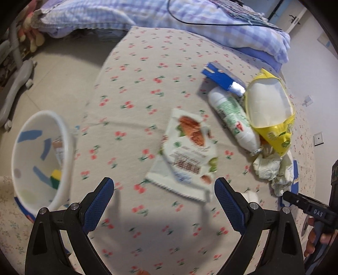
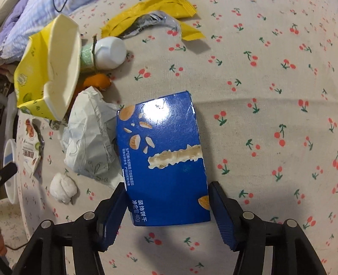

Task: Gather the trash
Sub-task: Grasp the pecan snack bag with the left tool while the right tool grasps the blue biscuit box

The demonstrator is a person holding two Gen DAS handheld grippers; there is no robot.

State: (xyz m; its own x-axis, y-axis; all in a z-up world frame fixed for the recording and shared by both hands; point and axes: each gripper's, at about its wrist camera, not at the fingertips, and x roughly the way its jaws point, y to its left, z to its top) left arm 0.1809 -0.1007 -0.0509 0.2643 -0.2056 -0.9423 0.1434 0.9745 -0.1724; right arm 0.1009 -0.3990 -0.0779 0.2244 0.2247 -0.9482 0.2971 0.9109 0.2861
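Note:
My right gripper (image 2: 169, 186) is shut on the near end of a blue biscuit box (image 2: 164, 158) that lies on the cherry-print sheet (image 2: 264, 105), one pad tip against each long edge. To its left are crumpled paper (image 2: 90, 137), a tissue ball (image 2: 63, 188), a yellow carton (image 2: 52, 69), a white bottle (image 2: 107, 54) and orange peel (image 2: 99, 81). My left gripper (image 1: 164, 190) is open and holds nothing, just short of a white snack wrapper (image 1: 186, 152). Beyond that lie the bottle (image 1: 232, 118), the yellow carton (image 1: 270, 110) and another blue box (image 1: 221, 78).
A white bin (image 1: 40, 160) with a few scraps inside stands at the bed's left edge, above grey floor (image 1: 63, 63). A checked quilt (image 1: 211, 19) with a black cable on it lies at the far end. A yellow foil wrapper (image 2: 147, 19) lies past the bottle.

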